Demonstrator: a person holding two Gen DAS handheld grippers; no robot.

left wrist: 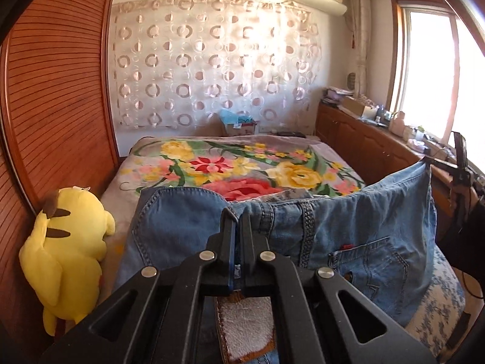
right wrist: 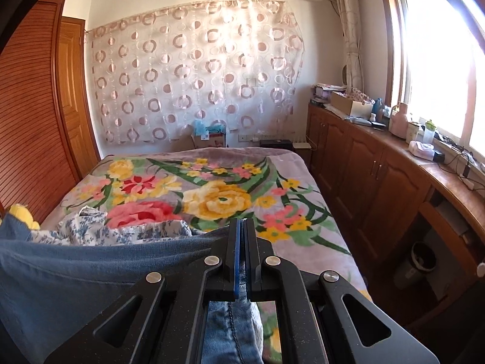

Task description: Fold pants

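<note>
Left fingers (left wrist: 238,221) clenched on the waistband of the pants (left wrist: 348,224), near a belt loop. Right fingers (right wrist: 242,227) clenched on denim too, at the other end of the same top edge; in the left view that corner shows pinched by the right gripper (left wrist: 459,163) at the far right.

Pants hang between the two grips, above the near end of the bed (right wrist: 230,157). Back pocket faces the left camera. Cloth sags a little in the middle; the rest drops below both views, so how much lies on the bed cannot be told. A blue-print cloth (right wrist: 127,227) lies rumpled on the blanket just behind the pants. Yellow plush (left wrist: 66,248) sits against the wardrobe on the left, beside the denim.

Step in hand, likely: lift and spread before the first fold. To do it well:
- keep both grips level, edge taut, no twist
- raise until the legs hang free and straight
- lay down clear of the print cloth and plush
- match seams before letting go
</note>
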